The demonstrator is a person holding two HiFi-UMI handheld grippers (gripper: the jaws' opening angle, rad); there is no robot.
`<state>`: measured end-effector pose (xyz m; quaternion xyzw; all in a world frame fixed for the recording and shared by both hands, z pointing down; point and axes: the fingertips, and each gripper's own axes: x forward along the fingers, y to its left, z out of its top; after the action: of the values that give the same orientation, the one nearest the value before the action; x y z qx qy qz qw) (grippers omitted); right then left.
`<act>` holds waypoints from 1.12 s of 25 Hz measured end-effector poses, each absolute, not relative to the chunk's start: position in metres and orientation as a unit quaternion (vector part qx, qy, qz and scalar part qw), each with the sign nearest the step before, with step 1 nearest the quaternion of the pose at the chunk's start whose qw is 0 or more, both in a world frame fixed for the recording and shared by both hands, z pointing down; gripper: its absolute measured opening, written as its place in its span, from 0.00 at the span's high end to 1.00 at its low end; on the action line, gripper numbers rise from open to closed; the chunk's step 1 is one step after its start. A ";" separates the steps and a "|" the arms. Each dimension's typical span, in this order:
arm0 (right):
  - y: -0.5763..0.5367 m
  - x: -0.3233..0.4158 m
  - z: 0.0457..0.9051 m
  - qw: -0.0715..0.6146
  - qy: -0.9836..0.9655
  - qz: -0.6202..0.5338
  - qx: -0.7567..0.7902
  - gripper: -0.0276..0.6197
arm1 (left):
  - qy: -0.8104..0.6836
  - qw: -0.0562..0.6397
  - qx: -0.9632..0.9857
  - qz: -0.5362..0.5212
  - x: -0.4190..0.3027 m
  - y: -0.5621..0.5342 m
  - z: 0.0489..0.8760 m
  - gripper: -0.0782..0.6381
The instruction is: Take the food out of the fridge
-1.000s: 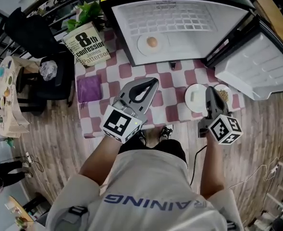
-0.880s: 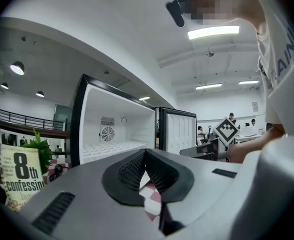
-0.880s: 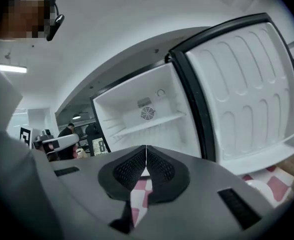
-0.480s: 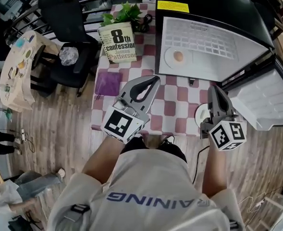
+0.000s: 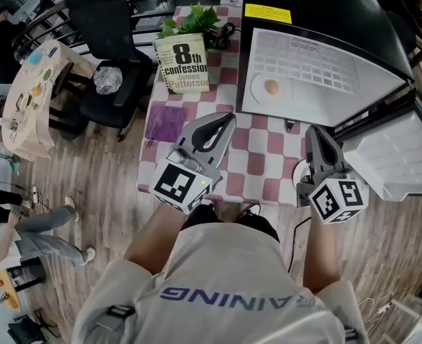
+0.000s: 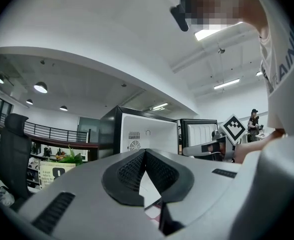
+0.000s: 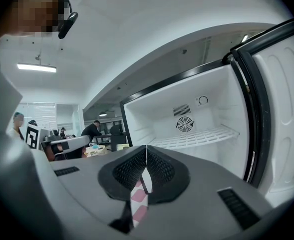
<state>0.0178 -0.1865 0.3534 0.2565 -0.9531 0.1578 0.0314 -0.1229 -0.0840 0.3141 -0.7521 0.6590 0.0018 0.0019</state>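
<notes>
A person stands at a table draped in a pink-and-white checked cloth [image 5: 257, 165], facing a black mini fridge with a white interior [image 5: 318, 63] whose white-lined door [image 5: 400, 153] hangs open to the right. The left hand-held gripper [image 5: 227, 118] and the right hand-held gripper [image 5: 314, 130] hover above the table, each clenched on nothing, jaws meeting at the tips. The food, a small rounded orange-brown item [image 5: 271, 87], possibly an egg or a bun but too small to tell, sits on a round white plate [image 5: 258, 93] inside the fridge, toward its left side and well apart from both tools. A second white plate [image 5: 299, 169] lies near the table's front edge, just beside the right hand-held gripper. The risks ahead: the rounded item could roll off its plate if lifted at a tilt, and a careless reach could knock the near plate off the table.
</notes>
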 end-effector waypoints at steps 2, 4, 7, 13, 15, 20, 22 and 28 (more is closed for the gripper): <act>-0.188 0.018 0.354 0.032 -0.953 0.160 0.257 0.92 | 0.659 0.002 -0.752 0.002 -0.123 -0.085 0.314 0.88; -0.189 0.018 0.355 0.032 -0.952 0.161 0.257 0.92 | 0.657 0.003 -0.754 0.002 -0.121 -0.086 0.314 0.88; -0.190 0.017 0.357 0.033 -0.951 0.166 0.257 0.92 | 0.655 0.002 -0.756 0.001 -0.119 -0.087 0.315 0.88; -0.200 0.008 0.383 0.060 -0.939 0.216 0.260 0.92 | 0.660 -0.001 -0.751 -0.004 -0.123 -0.084 0.320 0.88; -0.204 0.001 0.398 0.078 -0.935 0.229 0.260 0.90 | 0.665 -0.006 -0.747 -0.007 -0.125 -0.081 0.324 0.88; -0.223 -0.019 0.437 0.084 -0.908 0.324 0.253 0.74 | 0.677 -0.016 -0.736 -0.009 -0.133 -0.074 0.333 0.88; -0.233 -0.027 0.453 0.077 -0.890 0.372 0.254 0.70 | 0.684 -0.021 -0.729 -0.009 -0.138 -0.071 0.337 0.88; -0.259 -0.046 0.507 0.063 -0.817 0.514 0.254 0.66 | 0.701 -0.039 -0.712 -0.013 -0.145 -0.064 0.352 0.88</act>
<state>-0.0464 -0.2590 0.5067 0.2543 -0.8167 0.5143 0.0626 -0.1449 -0.0641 0.3520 -0.7122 0.7008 -0.0133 -0.0392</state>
